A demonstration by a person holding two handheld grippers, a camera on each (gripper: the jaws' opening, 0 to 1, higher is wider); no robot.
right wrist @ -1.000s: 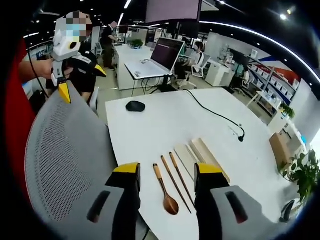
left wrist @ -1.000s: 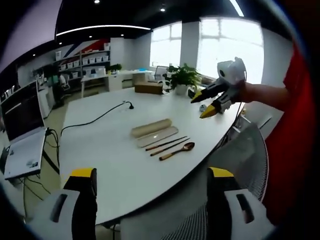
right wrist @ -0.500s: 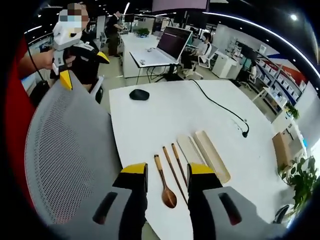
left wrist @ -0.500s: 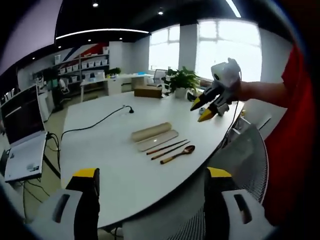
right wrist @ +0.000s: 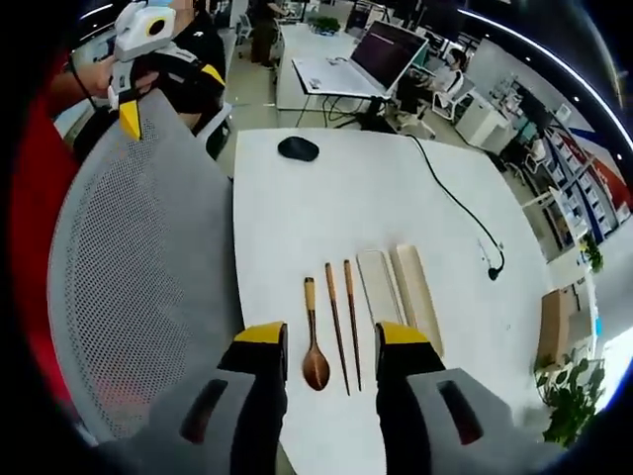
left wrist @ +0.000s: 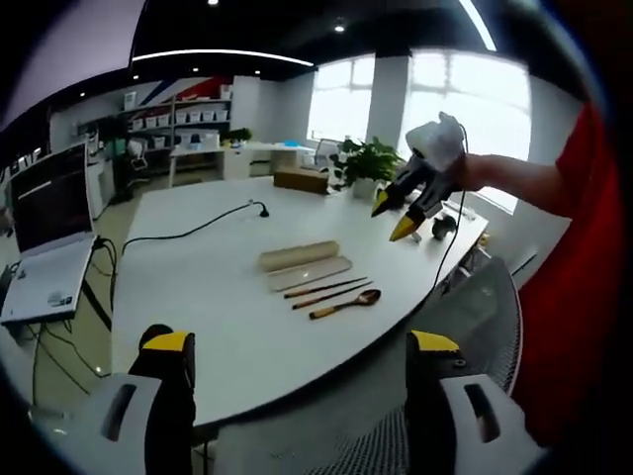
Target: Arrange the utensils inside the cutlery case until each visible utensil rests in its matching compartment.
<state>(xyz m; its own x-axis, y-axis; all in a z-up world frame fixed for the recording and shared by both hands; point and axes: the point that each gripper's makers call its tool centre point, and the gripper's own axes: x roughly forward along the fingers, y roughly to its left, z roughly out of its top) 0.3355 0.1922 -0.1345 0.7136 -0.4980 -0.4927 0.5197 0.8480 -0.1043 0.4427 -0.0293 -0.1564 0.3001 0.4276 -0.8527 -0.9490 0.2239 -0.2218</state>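
Three utensils, a spoon [right wrist: 315,348] and two chopsticks [right wrist: 342,322], lie beside the open cutlery case [right wrist: 401,294] near the worktop's [right wrist: 346,188] front edge. The right gripper [right wrist: 329,346] has moved closer above them, jaws spread; left gripper [left wrist: 297,344] hangs back, spread. Nothing is loaded yet.

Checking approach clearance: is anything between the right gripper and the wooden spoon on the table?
Nothing visible. In the right gripper view the right gripper hangs open over the wooden spoon, with bare white table around it and the chopsticks beside.
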